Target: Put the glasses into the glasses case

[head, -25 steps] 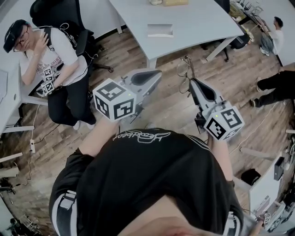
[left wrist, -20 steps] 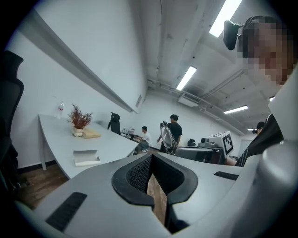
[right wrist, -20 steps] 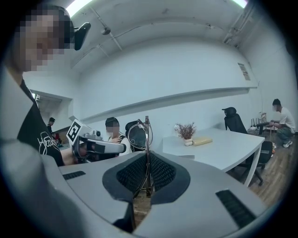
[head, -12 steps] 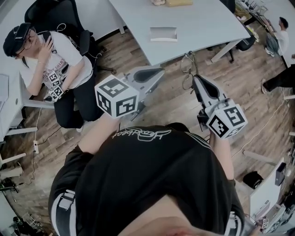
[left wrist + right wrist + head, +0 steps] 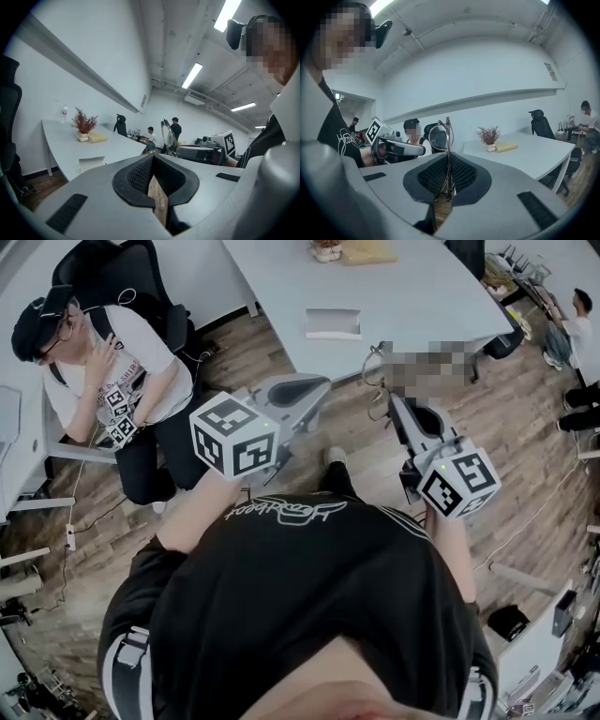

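My right gripper (image 5: 392, 401) is shut on a thin wire-framed pair of glasses (image 5: 375, 381), pinching one temple arm so the lenses stick up above the jaws. In the right gripper view the glasses (image 5: 439, 137) stand upright in the right gripper (image 5: 448, 159). The left gripper (image 5: 322, 384) is held level beside it, to the left, shut with nothing in it; only a thin slit shows between its pads in the left gripper (image 5: 154, 161) view. A pale open case (image 5: 333, 322) lies on the white table (image 5: 422, 296) ahead, also seen as the case (image 5: 91, 163).
A small plant pot (image 5: 325, 249) and a yellow item (image 5: 367, 249) sit at the table's far side. A seated person (image 5: 103, 371) and black office chair (image 5: 122, 273) are at the left. Other people (image 5: 574, 320) stand far right. Wooden floor lies below.
The table and case have drawn nearer in the head view, and the glasses now sit over the table's near edge. Both grippers keep the same pose and hold.
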Demonstrator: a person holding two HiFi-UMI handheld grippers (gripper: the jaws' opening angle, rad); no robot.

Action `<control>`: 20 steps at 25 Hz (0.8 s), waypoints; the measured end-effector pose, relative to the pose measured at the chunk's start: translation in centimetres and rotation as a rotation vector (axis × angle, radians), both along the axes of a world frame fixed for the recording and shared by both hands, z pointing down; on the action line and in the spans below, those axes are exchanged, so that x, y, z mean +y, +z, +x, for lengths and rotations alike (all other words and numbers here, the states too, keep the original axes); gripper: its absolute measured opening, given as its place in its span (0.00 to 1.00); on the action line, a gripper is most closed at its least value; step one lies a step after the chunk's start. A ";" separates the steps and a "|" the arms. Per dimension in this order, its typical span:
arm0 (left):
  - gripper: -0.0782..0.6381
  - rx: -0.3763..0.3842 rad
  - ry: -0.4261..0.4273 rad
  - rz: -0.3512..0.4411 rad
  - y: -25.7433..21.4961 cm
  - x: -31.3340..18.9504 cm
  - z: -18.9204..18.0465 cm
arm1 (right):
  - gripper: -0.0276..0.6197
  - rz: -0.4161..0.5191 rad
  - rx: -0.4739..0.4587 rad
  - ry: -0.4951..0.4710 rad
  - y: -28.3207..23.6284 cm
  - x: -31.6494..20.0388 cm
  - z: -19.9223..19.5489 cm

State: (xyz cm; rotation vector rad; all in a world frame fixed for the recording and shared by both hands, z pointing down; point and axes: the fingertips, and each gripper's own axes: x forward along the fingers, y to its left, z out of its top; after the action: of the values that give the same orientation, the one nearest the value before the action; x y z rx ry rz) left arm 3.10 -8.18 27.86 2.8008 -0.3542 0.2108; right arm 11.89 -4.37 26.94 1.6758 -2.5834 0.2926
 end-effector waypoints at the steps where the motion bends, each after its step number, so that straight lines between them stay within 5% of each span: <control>1: 0.12 0.002 -0.006 0.001 -0.2 -0.6 0.2 | 0.08 0.003 0.003 -0.003 -0.2 -0.6 0.3; 20: 0.12 -0.033 -0.152 -0.089 2.5 -14.7 3.9 | 0.08 -0.048 -0.004 -0.135 1.5 -16.8 4.7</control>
State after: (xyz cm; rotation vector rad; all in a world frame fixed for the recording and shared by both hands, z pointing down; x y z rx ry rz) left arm 7.03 -22.88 30.34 2.6713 -0.5492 0.2326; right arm 16.56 -21.17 28.40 1.4787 -2.6536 0.3477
